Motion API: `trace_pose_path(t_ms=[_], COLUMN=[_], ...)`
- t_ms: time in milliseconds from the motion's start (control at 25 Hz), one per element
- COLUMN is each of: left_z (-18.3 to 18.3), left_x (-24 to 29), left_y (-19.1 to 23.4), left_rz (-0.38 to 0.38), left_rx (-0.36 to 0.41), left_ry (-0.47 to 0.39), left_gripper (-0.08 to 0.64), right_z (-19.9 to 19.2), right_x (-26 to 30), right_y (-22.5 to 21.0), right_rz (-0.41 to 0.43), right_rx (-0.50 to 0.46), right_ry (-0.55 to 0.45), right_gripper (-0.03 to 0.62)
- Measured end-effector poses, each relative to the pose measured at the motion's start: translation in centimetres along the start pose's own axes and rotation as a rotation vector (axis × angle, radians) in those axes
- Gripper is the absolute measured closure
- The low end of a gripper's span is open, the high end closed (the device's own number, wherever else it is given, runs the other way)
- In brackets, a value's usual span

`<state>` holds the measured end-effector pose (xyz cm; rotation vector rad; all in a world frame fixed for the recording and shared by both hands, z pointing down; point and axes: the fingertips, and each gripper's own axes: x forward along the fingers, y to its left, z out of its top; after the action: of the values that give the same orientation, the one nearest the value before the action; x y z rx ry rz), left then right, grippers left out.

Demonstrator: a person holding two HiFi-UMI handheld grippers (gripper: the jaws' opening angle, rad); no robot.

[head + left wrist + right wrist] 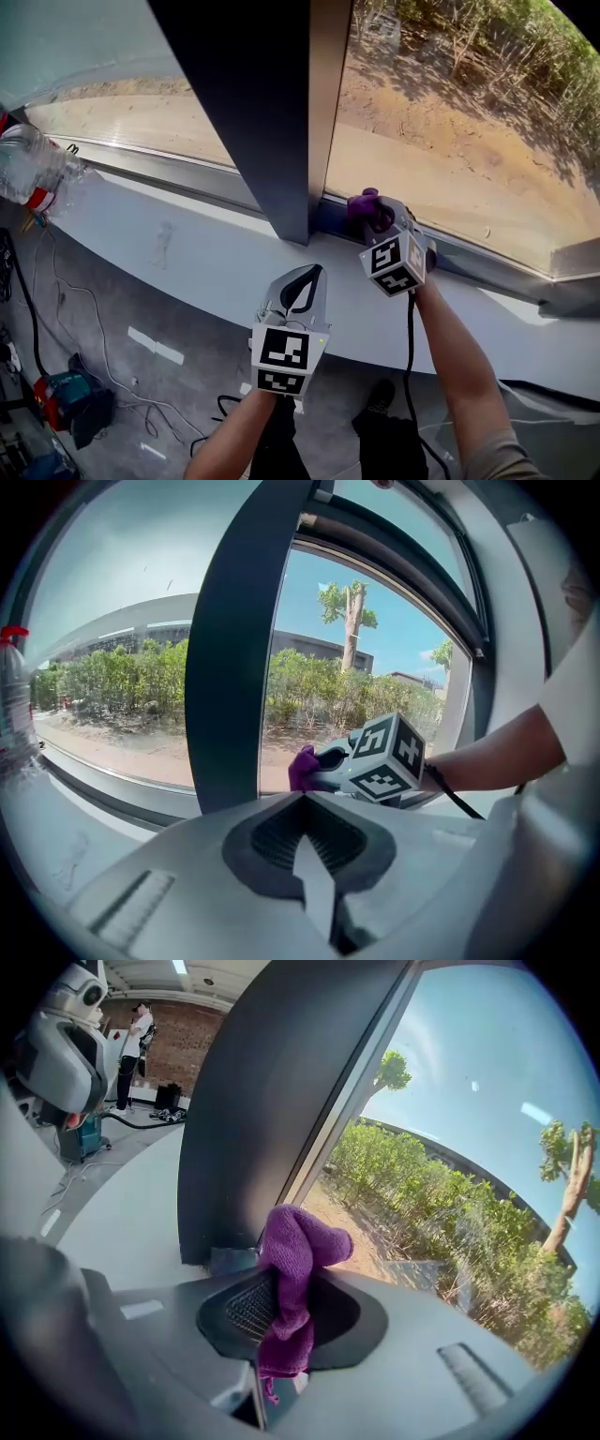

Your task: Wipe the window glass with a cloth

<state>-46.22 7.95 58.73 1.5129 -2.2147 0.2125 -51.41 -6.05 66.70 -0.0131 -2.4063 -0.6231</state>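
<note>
A purple cloth [292,1283] is pinched in my right gripper [281,1307], its bunched end sticking out toward the window glass [450,1176]. In the head view the right gripper [375,220] holds the cloth [367,210] at the lower left corner of the right pane [450,122], just beside the dark mullion [272,112]. My left gripper [302,286] hangs lower, in front of the white sill wall [187,248], jaws shut with nothing between them. From the left gripper view the cloth [303,767] and the right gripper's marker cube [386,757] show against the glass.
A clear plastic bottle [33,167] with a red label stands on the sill at far left. Cables [84,319] and a blue-green tool [61,394] lie on the grey floor below. A second pane [112,94] lies left of the mullion.
</note>
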Motion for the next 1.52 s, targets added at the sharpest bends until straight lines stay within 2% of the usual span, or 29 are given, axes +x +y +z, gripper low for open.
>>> trace_pose_path(t_ms=[640, 760, 960, 1280, 1520], left_z=[4.2, 5.7, 8.7, 13.6, 17.0], left_x=[0.7, 0.4, -1.2, -3.4, -4.6], left_y=[-2.1, -2.8, -4.0, -5.0, -5.3], left_rz=[-0.044, -0.064, -0.088, -0.118, -0.134], left_rx=[-0.042, -0.061, -0.029, -0.020, 0.008], left_ry=[0.148, 0.140, 0.131, 0.090, 0.064], left_gripper=[0.560, 0.560, 0.560, 0.560, 0.560], right_z=[10.8, 13.4, 18.0, 26.1, 28.4], right_x=[-10.0, -12.0, -15.9, -21.9, -25.1], right_y=[-7.2, -8.7, -11.4, -15.4, -17.7], right_rz=[-0.086, -0.106, -0.153, -0.240, -0.304], right_rx=[-0.074, -0.085, -0.086, -0.079, 0.019], right_ry=[-0.098, -0.116, -0.160, -0.268, -0.363], right_gripper=[0.495, 0.495, 0.495, 0.494, 0.495])
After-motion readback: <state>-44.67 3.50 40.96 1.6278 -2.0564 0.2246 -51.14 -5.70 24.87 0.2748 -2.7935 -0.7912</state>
